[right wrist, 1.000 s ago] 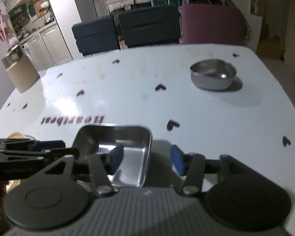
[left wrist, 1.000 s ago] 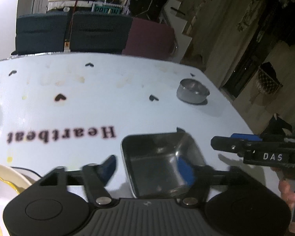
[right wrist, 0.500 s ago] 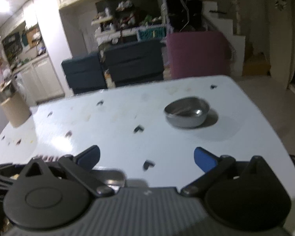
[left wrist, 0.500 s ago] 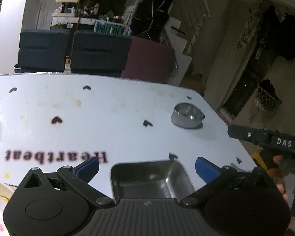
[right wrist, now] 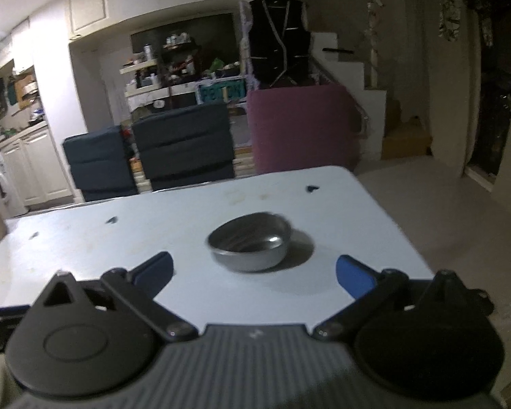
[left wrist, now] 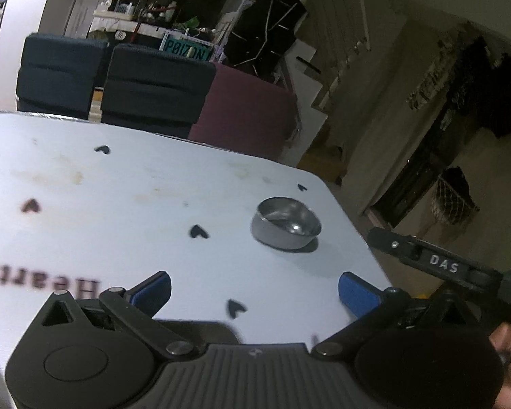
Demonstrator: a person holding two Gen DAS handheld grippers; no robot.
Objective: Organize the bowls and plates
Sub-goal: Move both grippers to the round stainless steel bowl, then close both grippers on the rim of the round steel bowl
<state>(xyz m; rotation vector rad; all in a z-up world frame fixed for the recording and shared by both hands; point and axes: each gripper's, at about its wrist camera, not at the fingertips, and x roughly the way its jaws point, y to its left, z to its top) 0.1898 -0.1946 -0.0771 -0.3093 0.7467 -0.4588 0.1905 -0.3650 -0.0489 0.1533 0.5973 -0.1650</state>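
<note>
A round steel bowl (left wrist: 286,226) (right wrist: 250,247) stands upright near the right end of the white table (left wrist: 119,211) (right wrist: 357,211). My left gripper (left wrist: 255,291) is open with nothing between its blue fingertips (left wrist: 153,289), and the bowl lies ahead of it to the right. My right gripper (right wrist: 253,274) is open too, empty, with the bowl just beyond the gap between its fingers. In the left wrist view the right gripper's finger (left wrist: 429,266) reaches in from the right, apart from the bowl. The square steel tray is out of sight.
Black hearts and the word "Heartbeat" (left wrist: 41,284) are printed on the table. Two dark blue chairs (right wrist: 184,146) and a maroon one (right wrist: 299,126) stand behind its far edge. The table's right edge (right wrist: 402,238) drops to the floor close to the bowl.
Both grippers opened wide off the square steel tray and swung toward the right. The tray slid out of view below them, and the round bowl now sits ahead of both.
</note>
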